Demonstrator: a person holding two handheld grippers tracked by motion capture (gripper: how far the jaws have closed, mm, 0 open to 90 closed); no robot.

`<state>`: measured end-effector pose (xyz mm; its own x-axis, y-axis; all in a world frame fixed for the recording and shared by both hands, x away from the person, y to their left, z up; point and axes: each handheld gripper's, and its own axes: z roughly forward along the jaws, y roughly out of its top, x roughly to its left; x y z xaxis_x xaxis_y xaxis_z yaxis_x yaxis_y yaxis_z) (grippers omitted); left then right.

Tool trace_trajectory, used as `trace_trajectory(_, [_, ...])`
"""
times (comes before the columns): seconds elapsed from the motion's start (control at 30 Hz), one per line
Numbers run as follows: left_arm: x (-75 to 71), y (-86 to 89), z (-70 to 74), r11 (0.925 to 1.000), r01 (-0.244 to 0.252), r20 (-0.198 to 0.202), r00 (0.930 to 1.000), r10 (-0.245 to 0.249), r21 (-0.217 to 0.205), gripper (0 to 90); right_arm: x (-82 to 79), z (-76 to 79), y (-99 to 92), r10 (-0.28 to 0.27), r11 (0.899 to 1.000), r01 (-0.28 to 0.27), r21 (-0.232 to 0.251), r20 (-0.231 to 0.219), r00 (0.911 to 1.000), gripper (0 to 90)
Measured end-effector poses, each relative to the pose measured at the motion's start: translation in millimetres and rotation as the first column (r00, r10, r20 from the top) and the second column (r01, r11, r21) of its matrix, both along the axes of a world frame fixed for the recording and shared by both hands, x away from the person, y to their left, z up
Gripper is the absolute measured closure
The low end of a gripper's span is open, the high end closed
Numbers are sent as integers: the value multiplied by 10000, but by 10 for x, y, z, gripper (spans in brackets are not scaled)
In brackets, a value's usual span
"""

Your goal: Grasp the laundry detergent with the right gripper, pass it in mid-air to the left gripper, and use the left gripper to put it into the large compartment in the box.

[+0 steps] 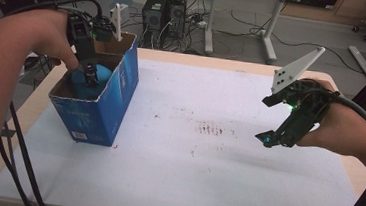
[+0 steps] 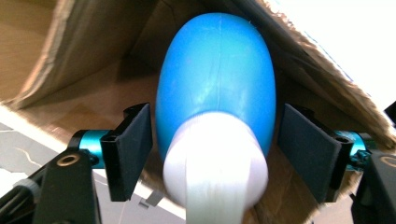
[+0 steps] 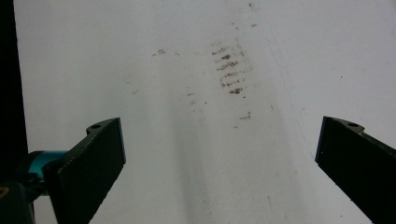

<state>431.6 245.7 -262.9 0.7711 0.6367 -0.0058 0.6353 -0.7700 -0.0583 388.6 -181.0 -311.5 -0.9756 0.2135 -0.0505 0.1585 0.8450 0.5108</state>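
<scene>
The left gripper stood parted around the blue bottle inside the box, pads clear. The right gripper gaped wide, holding nothing, near the table's right edge.

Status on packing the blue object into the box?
Done: the blue egg-shaped plastic object with a white end sits inside the blue cardboard box. In hand: the left gripper is open, fingers clear of the object's sides. Left: lift that gripper out; the open right gripper hangs over the white table cover.
</scene>
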Motion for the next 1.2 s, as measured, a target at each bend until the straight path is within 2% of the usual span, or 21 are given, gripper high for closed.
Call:
trace_trajectory(0.13, [-21,-8,159,10000,-11,205,9998,11,25,241,11,34,-36,-43,10000,43,14,-22,10000,8])
trace_trajectory(0.27, [-52,-42,350,9997,224,450,9987,-225,14,210,36,94,-75,-37,10000,37,-25,-30,10000,8])
trace_trajectory(0.47, [-135,-207,653,9952,966,856,9918,-951,-127,171,76,178,-128,-43,9999,43,-153,-7,10000,9])
trace_trajectory(0.53, [-161,-287,726,9905,1357,855,9873,-1336,-198,165,93,213,-143,59,9997,-59,-233,-7,10000,9])
trace_trajectory(0.7, [-221,-514,816,9753,2185,842,9729,-2153,-313,137,108,295,-151,194,9987,-193,-464,26,9998,8])
trace_trajectory(0.8, [-247,-654,824,9613,2707,742,9609,-2666,-521,135,114,334,-151,307,9975,-304,-645,34,9995,8])
trace_trajectory(0.97, [-279,-882,766,9360,3461,571,9377,-3428,-647,108,125,397,-159,546,9928,-548,-1065,-46,9985,8])
trace_trajectory(1.07, [-291,-1010,717,9260,3711,494,9284,-3683,-697,107,128,416,-167,662,9901,-671,-1232,-108,9977,9])
trace_trajectory(1.13, [-291,-1098,680,9152,3978,471,9173,-3954,-643,99,126,409,-169,757,9885,-770,-1303,-146,9970,8])
trace_trajectory(1.17, [-292,-1141,660,9137,4014,454,9158,-3991,-635,81,127,399,-170,790,9873,-809,-1368,-194,9967,8])
trace_trajectory(1.2, [-288,-1181,637,9077,4154,434,9095,-4134,-599,80,127,386,-170,795,9857,-822,-1474,-238,9965,9])
